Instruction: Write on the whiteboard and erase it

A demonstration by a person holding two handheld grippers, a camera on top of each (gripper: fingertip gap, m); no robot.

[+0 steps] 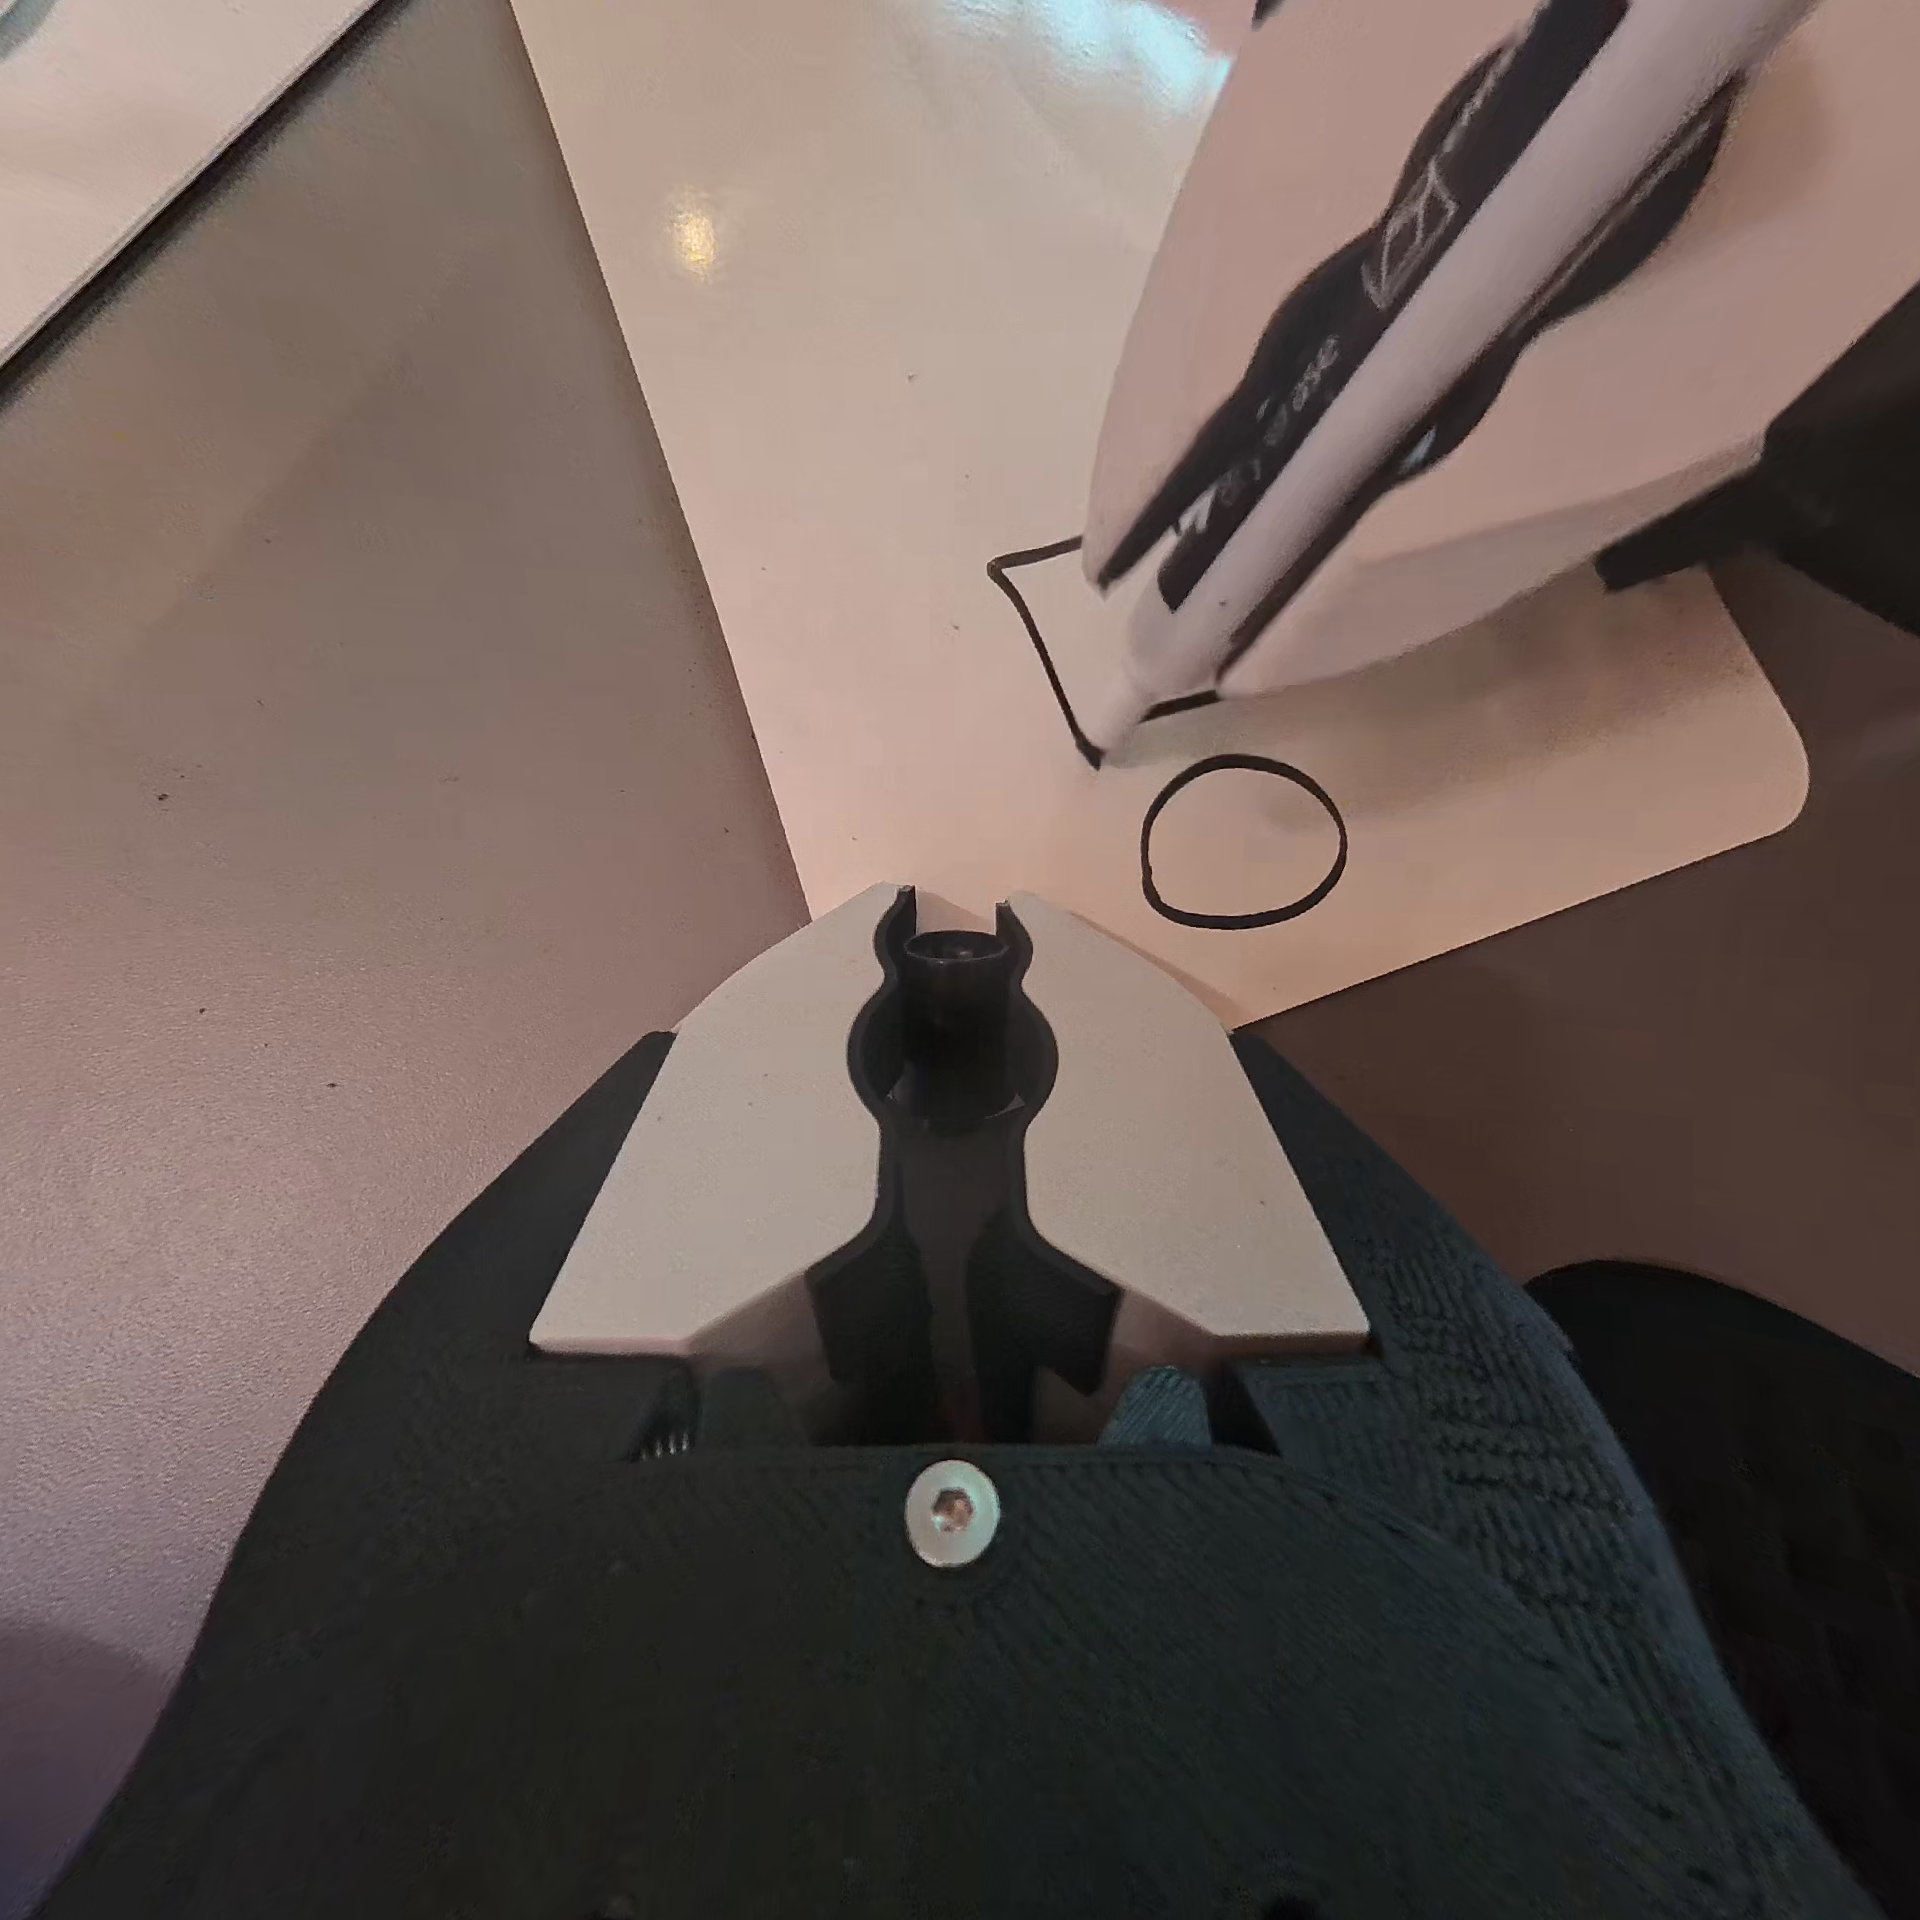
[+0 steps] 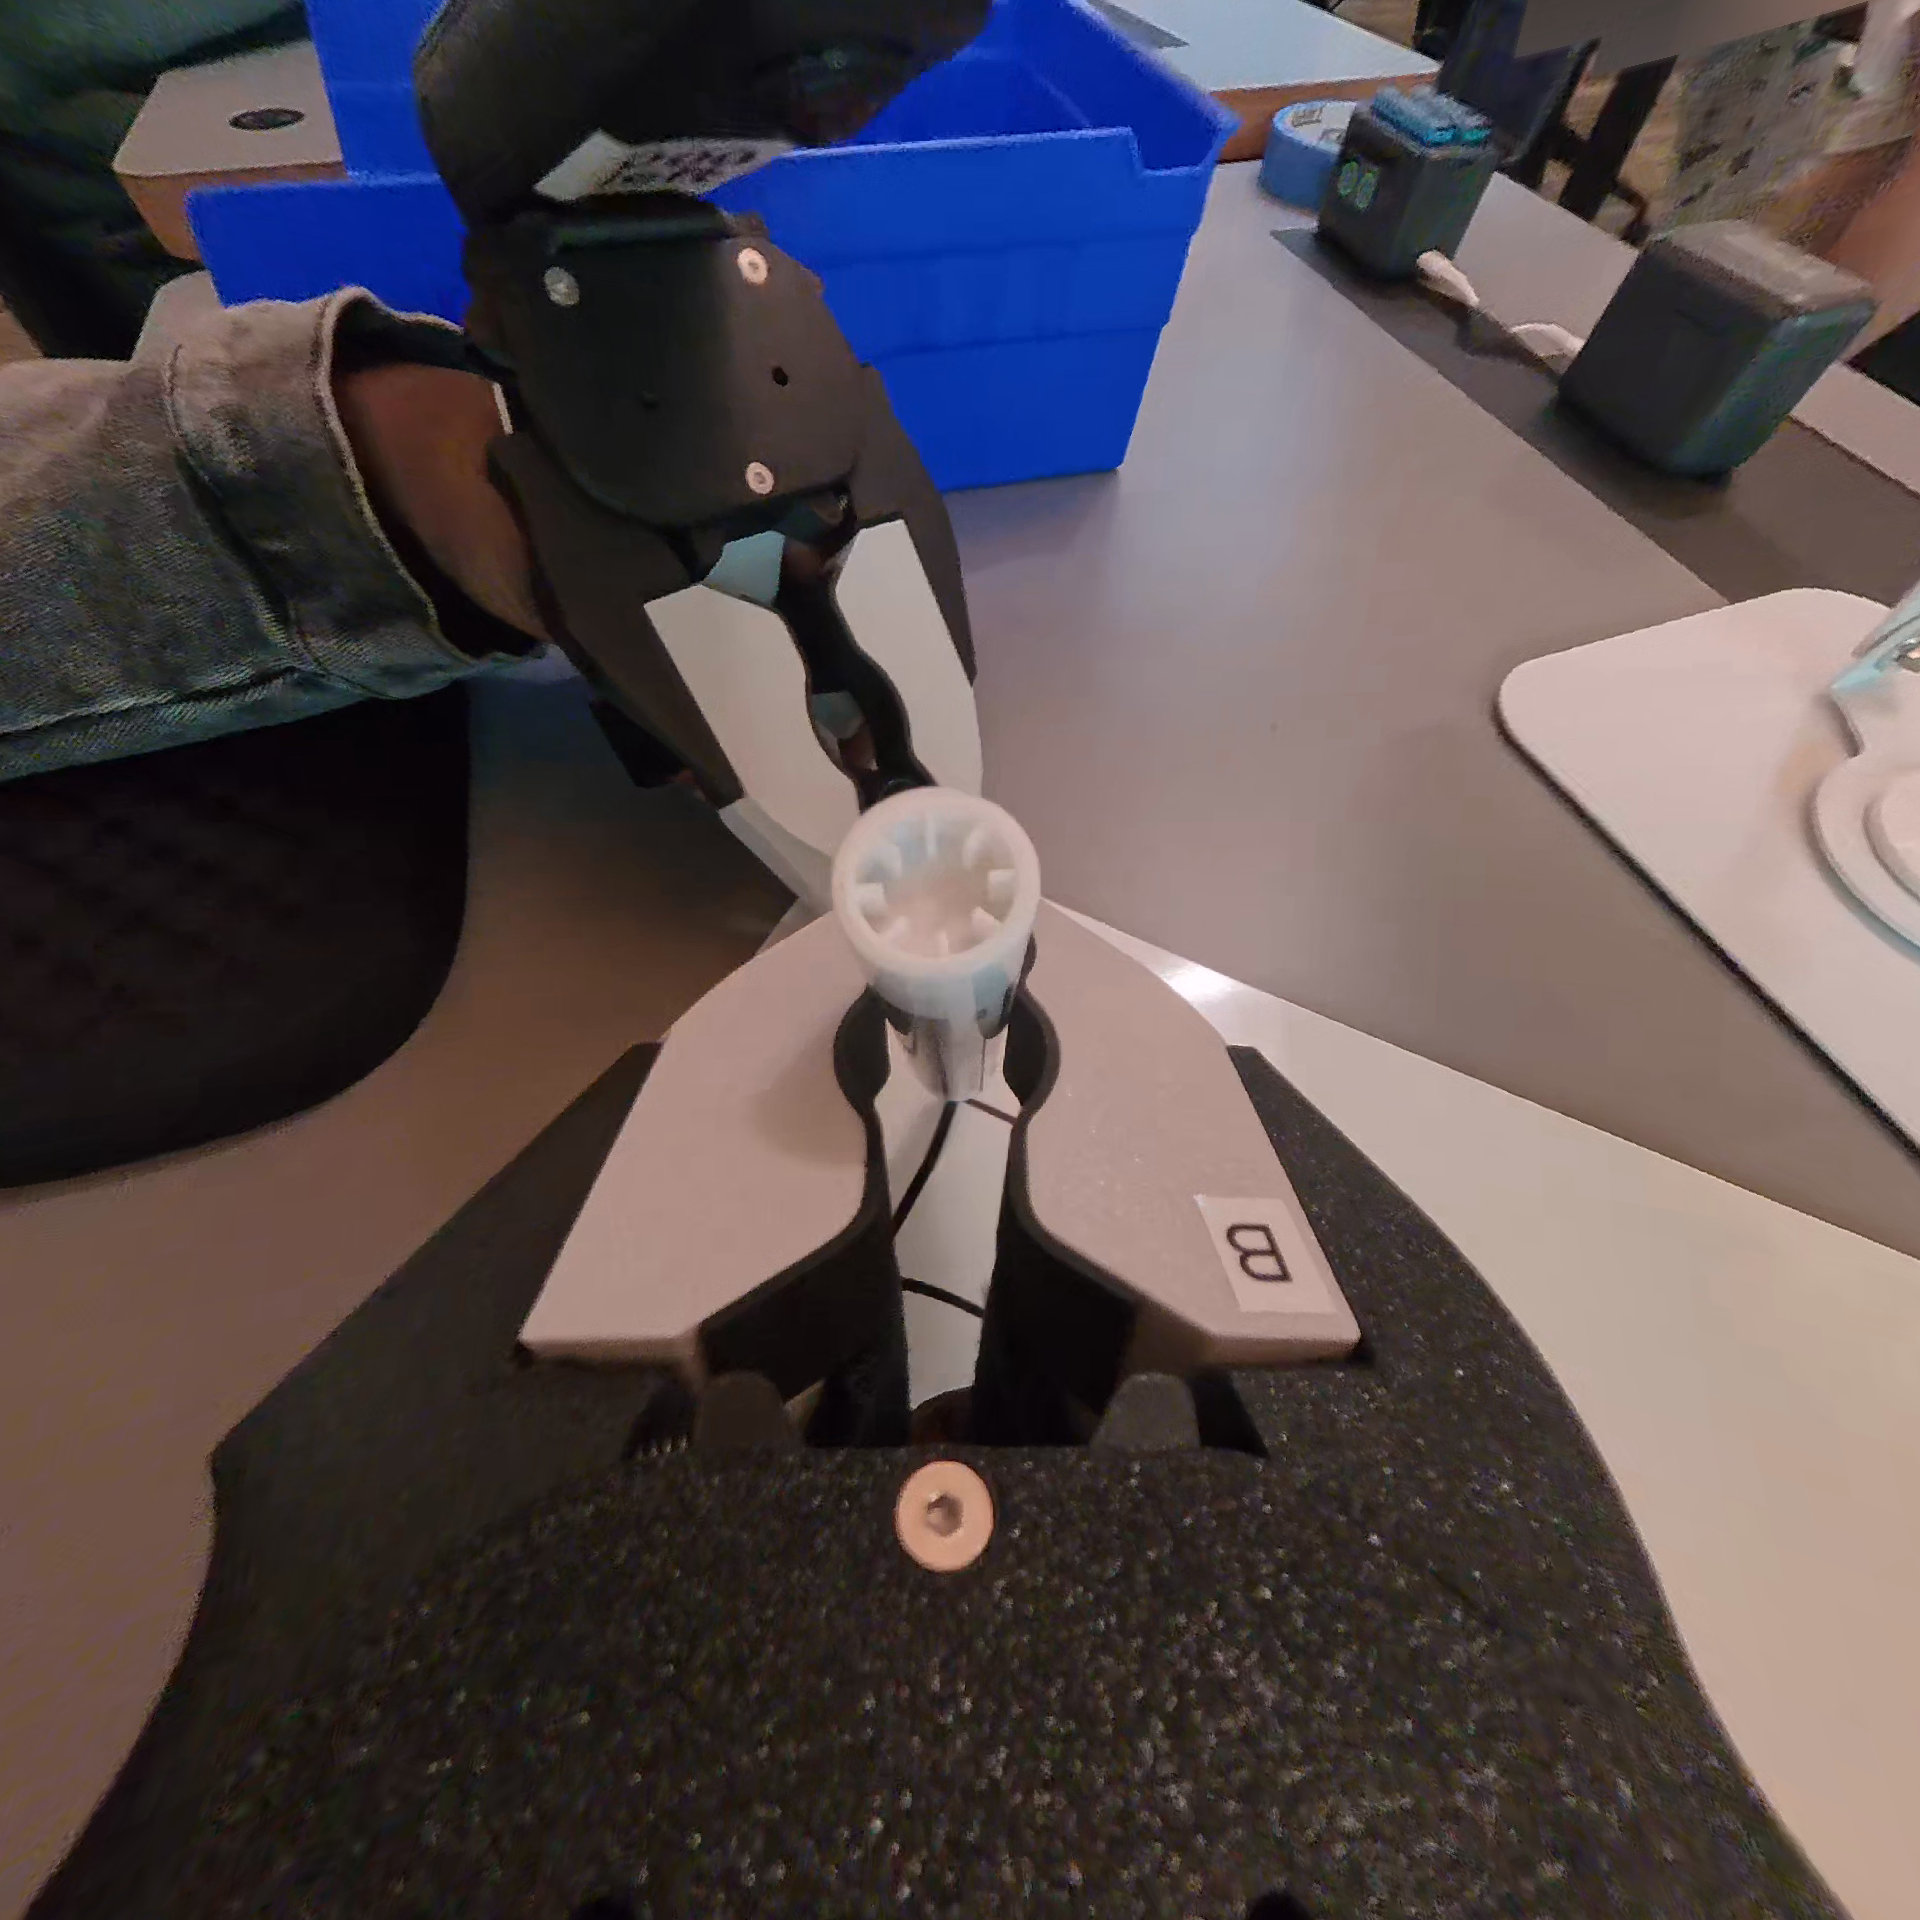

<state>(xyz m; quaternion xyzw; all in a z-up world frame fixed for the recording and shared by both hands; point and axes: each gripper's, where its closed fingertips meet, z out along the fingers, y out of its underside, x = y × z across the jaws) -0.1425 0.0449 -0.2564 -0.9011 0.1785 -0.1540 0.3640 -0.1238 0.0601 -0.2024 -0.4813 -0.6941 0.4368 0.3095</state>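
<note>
The right gripper (image 1: 1195,644) has its jaws clamped on the marker (image 1: 1340,395), a white barrel with black printing, tilted steeply with its tip touching the whiteboard (image 1: 852,416). The whiteboard lies flat on the grey table (image 1: 343,644), glossy white with rounded corners, a ceiling light glinting off it. There's a black circle (image 1: 1242,840) drawn near its lower corner, closed and fairly round. Just above it, a boxy outline (image 1: 1023,623) in black, and the tip sits at that outline's lower corner. From the right wrist view, the marker's hollow white back end (image 2: 935,914) sticks up between the jaws. The left gripper (image 1: 956,914) sits at the board's near edge, jaws clenched on a small black cap (image 1: 951,971). Farther back on the table, a blue bin (image 2: 997,312), a roll of blue tape (image 2: 1299,135) and two dark boxes (image 2: 1704,353). A denim sleeve (image 2: 187,520) rests along the table.
</note>
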